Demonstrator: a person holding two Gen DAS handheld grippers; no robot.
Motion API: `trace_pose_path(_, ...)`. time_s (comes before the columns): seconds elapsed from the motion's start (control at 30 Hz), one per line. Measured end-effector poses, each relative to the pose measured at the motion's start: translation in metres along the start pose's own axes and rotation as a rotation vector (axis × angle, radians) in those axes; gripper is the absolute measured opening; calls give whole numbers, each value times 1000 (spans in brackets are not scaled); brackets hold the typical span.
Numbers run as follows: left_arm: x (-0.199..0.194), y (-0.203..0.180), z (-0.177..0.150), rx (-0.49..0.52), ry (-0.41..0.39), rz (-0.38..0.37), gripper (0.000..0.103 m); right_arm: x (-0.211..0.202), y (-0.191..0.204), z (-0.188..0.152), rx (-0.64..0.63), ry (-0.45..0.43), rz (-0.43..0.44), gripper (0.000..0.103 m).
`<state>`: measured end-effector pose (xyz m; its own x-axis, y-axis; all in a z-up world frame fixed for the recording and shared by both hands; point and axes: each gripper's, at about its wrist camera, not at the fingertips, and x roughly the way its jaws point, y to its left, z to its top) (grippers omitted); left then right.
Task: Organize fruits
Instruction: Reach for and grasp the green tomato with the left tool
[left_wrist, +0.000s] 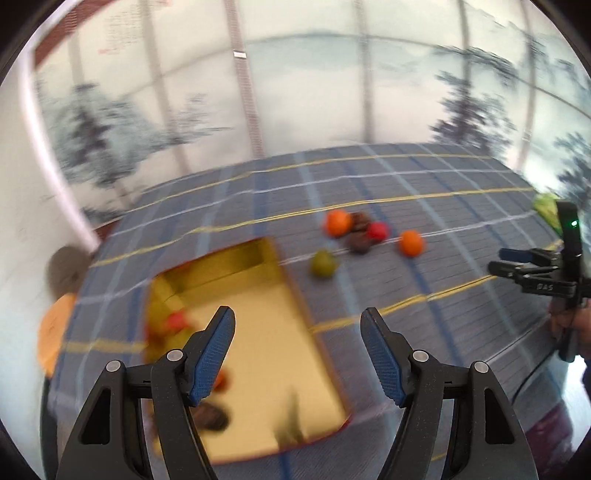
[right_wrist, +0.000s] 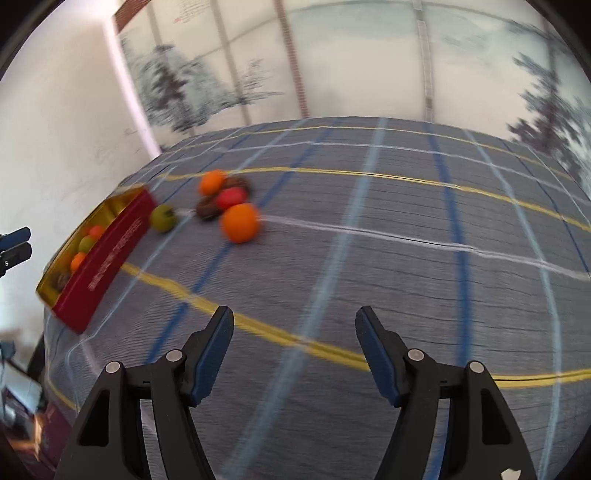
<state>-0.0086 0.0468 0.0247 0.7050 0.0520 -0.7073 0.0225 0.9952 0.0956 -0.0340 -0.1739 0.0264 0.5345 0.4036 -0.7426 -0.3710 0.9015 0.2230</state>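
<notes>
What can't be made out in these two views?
- Left wrist: fruits in the gold-lined box are smeared by blur and partly behind the left gripper finger.
- Right wrist: the box's red wall hides most contents; its lettering is unreadable.
- Dark brown fruits: type unclear.

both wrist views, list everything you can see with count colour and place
loose oranges: 2, orange, on the cloth beyond the box
red fruit: 1, red, mid-cluster
brown fruits: 2, dark brown, in the cluster
green fruit: 1, olive green, nearest the box
box: 1, red outside, gold inside, open, on the table's left part in the right wrist view
fruits in box: several, orange, green, red, brown; blurred, exact count unclear
tablecloth: 1, grey-blue plaid, yellow and white lines
wall panels: pale, tree print, behind the table
left gripper: black, blue pads, open, empty, above the box
right gripper: same, open, empty, above bare cloth
</notes>
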Motion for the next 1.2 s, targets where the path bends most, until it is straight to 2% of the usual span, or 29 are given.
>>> trace_pose_path(0.1, 36, -18, 32, 120, 38, -67, 71, -3, -15, -3, 55, -17, 39, 68)
trace_pose_path(0.2, 78, -31, 53, 230, 123, -126, 71, -5, -8, -5, 19, -39, 60, 71)
trace_pose_path(0.3, 114, -38, 65, 305, 195, -134, 71, -6, 3, -8, -33, -35, 69, 71)
trace_pose_path(0.37, 135, -40, 70, 349, 226, -117, 71, -8, 2, -8, -35, -48, 89, 72)
trace_pose_path(0.43, 150, -38, 74, 373, 256, -139, 71, -11, -1, -9, -21, -66, 100, 74)
trace_pose_path(0.73, 185, -35, 58, 440, 335, -154, 70, -15, -4, -8, -10, -84, 145, 77)
trace_pose_path(0.83, 192, -25, 55, 378, 345, -189, 46, -15, -5, -7, -6, -86, 149, 78)
trace_pose_path(0.87, 192, -24, 56, 369, 339, -165, 37, -15, -4, -7, -5, -86, 149, 79)
trace_pose_path(1.0, 184, -24, 54, 275, 337, -121, 36, -13, -4, -6, -2, -75, 144, 81)
trace_pose_path(1.07, 168, -25, 53, 191, 301, -109, 36, -12, -4, -6, 0, -68, 138, 81)
trace_pose_path(1.13, 141, -25, 51, 79, 257, -142, 36, -8, -3, -2, -4, -44, 142, 81)
trace_pose_path(1.2, 118, -29, 46, 10, 229, -148, 37, -4, 1, 4, -24, -28, 158, 81)
